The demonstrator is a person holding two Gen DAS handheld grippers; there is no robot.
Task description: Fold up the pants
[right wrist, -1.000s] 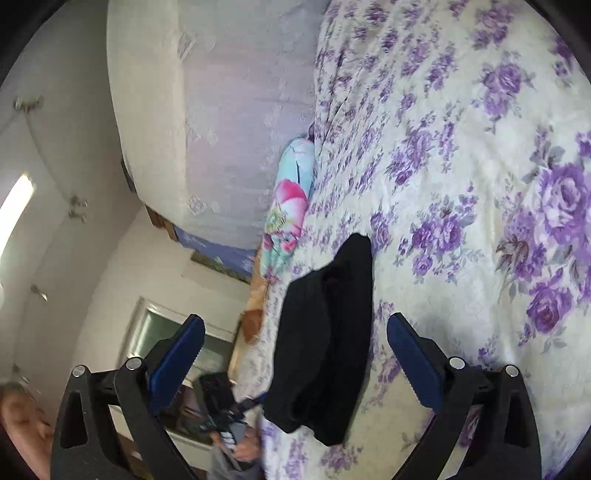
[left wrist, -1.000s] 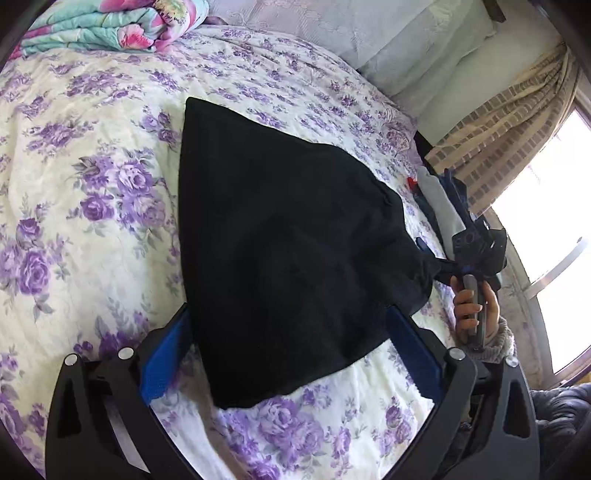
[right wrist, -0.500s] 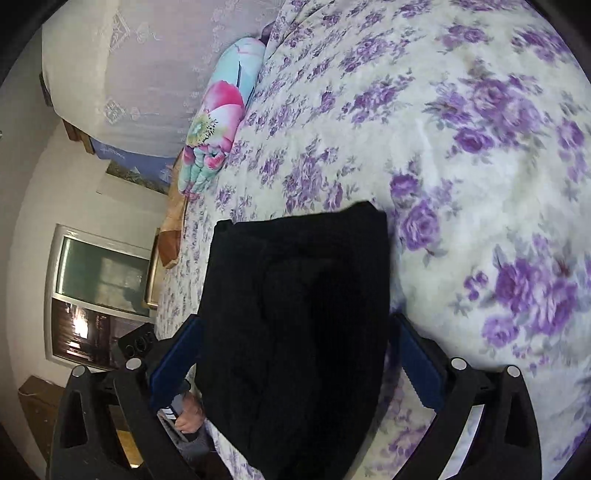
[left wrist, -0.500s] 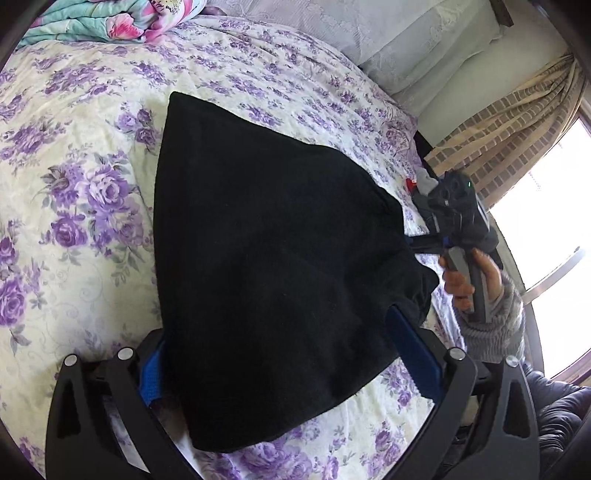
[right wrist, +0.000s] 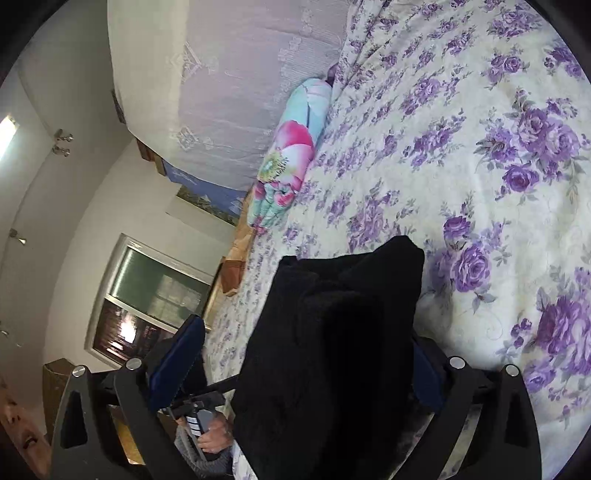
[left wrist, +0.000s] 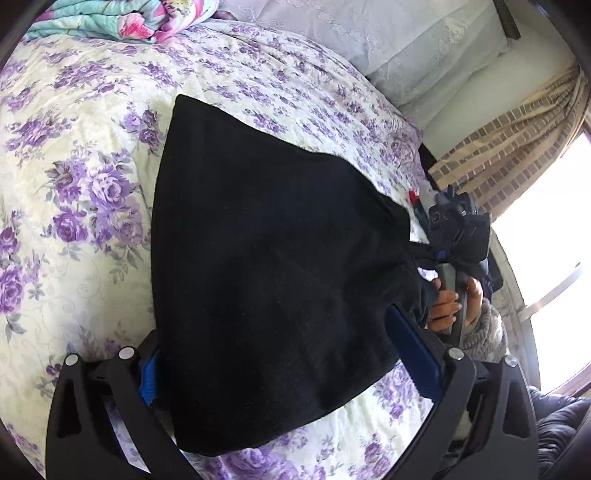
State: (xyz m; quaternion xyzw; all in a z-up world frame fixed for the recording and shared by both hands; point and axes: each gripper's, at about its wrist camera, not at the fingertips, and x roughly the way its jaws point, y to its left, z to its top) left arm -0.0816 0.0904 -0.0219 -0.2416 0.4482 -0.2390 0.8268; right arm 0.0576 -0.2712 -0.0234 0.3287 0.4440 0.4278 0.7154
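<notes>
Close in front of the left gripper [left wrist: 291, 365], the black pants [left wrist: 273, 266] lie in a folded slab on the flowered bedspread [left wrist: 66, 206]. The near edge fills the gap between the blue pads, which stand spread wide on either side. Whether they press the cloth I cannot tell, since the fabric hides the tips. The right gripper [right wrist: 299, 365] looks the same from its own camera: jaws apart, with the bundled cloth between them. In the left view a corner of the pants is drawn into a thin twist towards it, so something there probably holds the cloth.

The fabric looks thick, soft and fuzzy — light enough to lift, but floppy, so it will likely sag wherever it is not held. The outer corners of the near edge seem the best places to grip, catching all layers together.

Further off, a rolled floral quilt [left wrist: 92, 20] lies at the head of the bed, well clear. Beyond that stand the pale headboard [right wrist: 229, 85], the curtain [left wrist: 517, 147] and the window — nothing blocks the fold.
</notes>
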